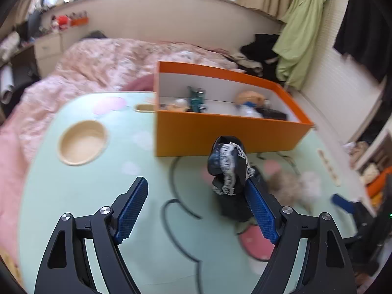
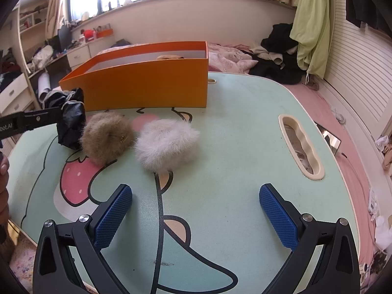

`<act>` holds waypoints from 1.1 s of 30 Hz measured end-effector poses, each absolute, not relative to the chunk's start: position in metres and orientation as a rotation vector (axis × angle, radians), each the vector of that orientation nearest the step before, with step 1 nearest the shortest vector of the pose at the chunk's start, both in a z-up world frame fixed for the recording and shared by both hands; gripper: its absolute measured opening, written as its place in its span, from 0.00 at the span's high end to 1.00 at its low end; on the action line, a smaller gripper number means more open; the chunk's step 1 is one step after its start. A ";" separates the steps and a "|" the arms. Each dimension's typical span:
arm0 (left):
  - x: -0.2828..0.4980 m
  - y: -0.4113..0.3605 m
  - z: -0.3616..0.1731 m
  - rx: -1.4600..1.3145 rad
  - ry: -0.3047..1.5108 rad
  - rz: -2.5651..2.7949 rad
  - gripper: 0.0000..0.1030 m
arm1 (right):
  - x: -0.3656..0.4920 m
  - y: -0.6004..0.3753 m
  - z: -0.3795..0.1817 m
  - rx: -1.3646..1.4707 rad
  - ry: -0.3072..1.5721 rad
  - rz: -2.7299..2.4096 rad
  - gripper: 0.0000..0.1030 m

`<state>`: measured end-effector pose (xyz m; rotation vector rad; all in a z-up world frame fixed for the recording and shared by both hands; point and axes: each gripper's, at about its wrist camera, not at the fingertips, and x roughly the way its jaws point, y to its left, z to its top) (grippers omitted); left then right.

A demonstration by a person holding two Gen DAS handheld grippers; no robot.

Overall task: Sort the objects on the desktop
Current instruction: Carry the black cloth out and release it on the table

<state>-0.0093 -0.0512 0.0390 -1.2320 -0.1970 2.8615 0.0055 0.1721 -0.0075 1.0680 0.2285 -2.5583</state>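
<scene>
Your left gripper (image 1: 196, 196) stood released beside the black lace-trimmed scrunchie (image 1: 229, 165), short of the orange box (image 1: 220, 134); right gripper (image 2: 196, 210) released, idle.

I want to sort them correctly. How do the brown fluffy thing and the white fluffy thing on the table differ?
The brown puff is tan; the white puff is off-white. The brown puff looks a bit smaller and more compact; the white puff looks wider, with longer fur. The brown puff lies against the black scrunchie; the white puff does not touch it. Both are furry, lie side by side on the table, outside the orange box.
</scene>
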 end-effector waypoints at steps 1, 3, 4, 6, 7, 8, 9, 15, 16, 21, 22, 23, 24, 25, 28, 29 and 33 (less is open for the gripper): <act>-0.007 -0.051 0.036 -1.260 -0.159 2.887 0.21 | 0.006 0.172 -0.007 1.068 0.229 -2.558 0.00; 0.003 -0.047 0.029 -1.301 -0.113 2.888 0.21 | 0.006 0.172 -0.007 1.068 0.229 -2.558 0.00; 0.009 -0.044 0.026 -1.304 -0.108 2.866 0.21 | 0.006 0.172 -0.007 1.068 0.229 -2.558 0.00; 0.021 -0.035 0.020 -1.303 -0.086 2.835 0.21 | 0.006 0.172 -0.006 1.068 0.229 -2.558 0.00; 0.025 -0.031 0.018 -1.301 -0.064 2.834 0.21 | 0.006 0.172 -0.006 1.068 0.229 -2.558 0.00; 0.029 -0.025 0.014 -1.307 -0.021 2.839 0.21 | 0.006 0.172 -0.007 1.068 0.229 -2.558 0.00; 0.032 -0.019 0.011 -1.301 0.029 2.856 0.18 | 0.006 0.171 -0.006 1.068 0.230 -2.558 0.00; 0.034 -0.013 0.012 -1.302 0.046 2.819 0.00 | 0.006 0.172 -0.006 1.068 0.230 -2.558 0.00; 0.034 -0.014 0.013 -1.300 0.044 2.820 0.00 | 0.006 0.172 -0.006 1.068 0.230 -2.558 0.00; 0.036 -0.016 0.014 -1.299 0.043 2.819 0.00 | 0.007 0.172 -0.006 1.069 0.229 -2.558 0.00; 0.036 -0.015 0.013 -1.299 0.043 2.819 0.00 | 0.006 0.172 -0.006 1.068 0.229 -2.558 0.00; 0.036 -0.015 0.013 -1.299 0.043 2.818 0.00 | 0.007 0.172 -0.006 1.069 0.229 -2.558 0.00; 0.036 -0.015 0.013 -1.298 0.043 2.818 0.00 | 0.007 0.172 -0.006 1.069 0.229 -2.558 0.00; 0.036 -0.015 0.011 -1.298 0.043 2.817 0.00 | 0.006 0.172 -0.006 1.069 0.229 -2.558 0.00; 0.035 -0.015 0.010 -1.292 0.041 2.813 0.00 | 0.007 0.172 -0.005 1.068 0.228 -2.569 0.00; 0.035 -0.015 0.010 -1.290 0.040 2.812 0.00 | 0.006 0.172 -0.004 1.072 0.230 -2.581 0.00; 0.034 -0.015 0.010 -1.287 0.037 2.810 0.00 | 0.015 0.169 0.008 1.005 0.274 -2.640 0.00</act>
